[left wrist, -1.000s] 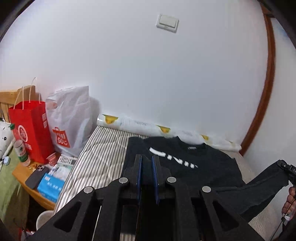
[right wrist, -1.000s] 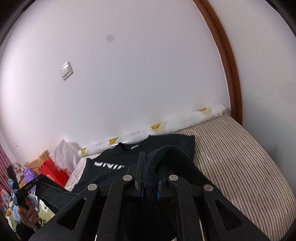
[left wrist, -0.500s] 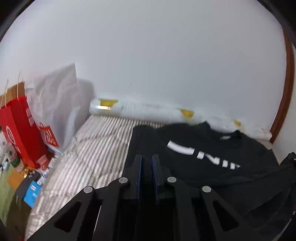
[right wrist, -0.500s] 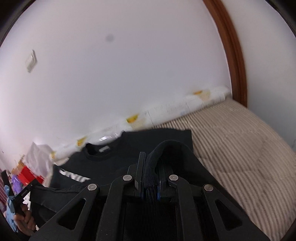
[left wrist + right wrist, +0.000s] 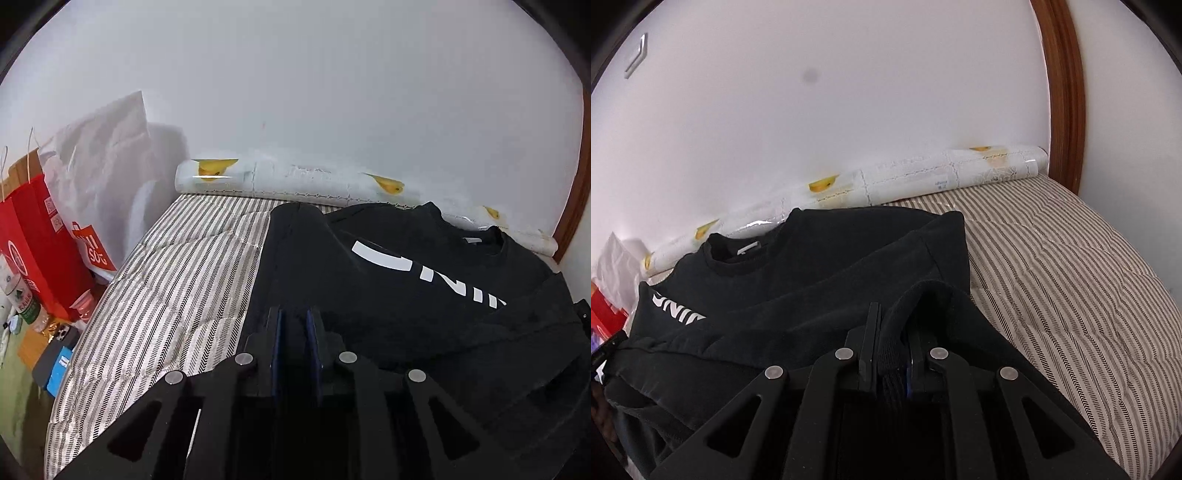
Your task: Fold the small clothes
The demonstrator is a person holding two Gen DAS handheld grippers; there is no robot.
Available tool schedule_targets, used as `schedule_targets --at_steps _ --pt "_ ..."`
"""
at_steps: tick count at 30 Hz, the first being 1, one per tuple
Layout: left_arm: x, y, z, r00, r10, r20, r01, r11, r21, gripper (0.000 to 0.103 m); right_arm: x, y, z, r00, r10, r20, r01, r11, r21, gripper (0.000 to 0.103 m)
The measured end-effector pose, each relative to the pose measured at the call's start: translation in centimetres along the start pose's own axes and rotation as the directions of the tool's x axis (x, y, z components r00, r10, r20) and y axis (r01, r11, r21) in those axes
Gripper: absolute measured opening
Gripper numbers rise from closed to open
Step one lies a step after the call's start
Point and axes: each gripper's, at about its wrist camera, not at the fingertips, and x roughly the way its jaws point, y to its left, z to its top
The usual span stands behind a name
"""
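Left wrist view. We list a black sweatshirt (image 5: pixel 406 280) with white lettering, lying on a striped mattress (image 5: pixel 177 295), its collar toward the white wall (image 5: pixel 332 92). Along that wall lies a roll of patterned paper (image 5: pixel 295 181). Left of the mattress stand a white shopping bag (image 5: pixel 99 177) and a red paper bag (image 5: pixel 33 251). Our left gripper (image 5: pixel 294 332) sits low over the sweatshirt's near edge; its jaws have just been opening and now stand slightly apart. Dark cloth lies between and under the blue pads (image 5: pixel 276 343), but we cannot tell whether they pinch it.

Right wrist view. We list the same sweatshirt (image 5: pixel 812 266), with a fold of its fabric drawn up toward us. Our right gripper (image 5: pixel 892 332) is clamped on a ribbed black hem of that garment, the cloth bunched between the nearly closed jaws. The mattress (image 5: pixel 1071 288) runs to the right, the paper roll (image 5: pixel 942 177) lies by the wall, and a brown wooden frame (image 5: pixel 1067 92) rises at the right.
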Motion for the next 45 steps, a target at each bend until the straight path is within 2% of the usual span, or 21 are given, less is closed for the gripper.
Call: schedule_targets --at_steps 7,11,30,35,45 --pt "0.1 -0.2 0.0 0.999 0.035 -0.006 -0.035 0.999 0.012 0.017 0.0 0.4 -0.2 1.0 -0.025 -0.016 0.024 0.999 -0.026 0.014" --pt "0.1 -0.1 0.0 0.998 0.058 -0.006 -0.057 0.998 0.012 0.025 0.1 0.3 -0.2 0.999 -0.036 -0.026 0.035 0.999 -0.021 0.014" --pt "-0.2 -0.6 0.0 0.997 0.078 0.009 -0.079 0.996 0.044 0.043 0.7 1.0 -0.2 0.998 -0.038 -0.057 0.035 0.998 -0.057 0.029" --pt "-0.3 -0.8 -0.1 0.996 0.085 0.019 -0.086 0.995 0.053 0.054 0.8 1.3 -0.3 0.997 -0.04 -0.066 0.036 0.997 -0.069 0.032" --pt "-1.1 -0.8 -0.2 0.995 0.081 0.057 -0.084 0.995 0.057 0.065 0.5 1.7 -0.4 0.996 -0.064 -0.061 0.058 0.995 -0.084 0.035"
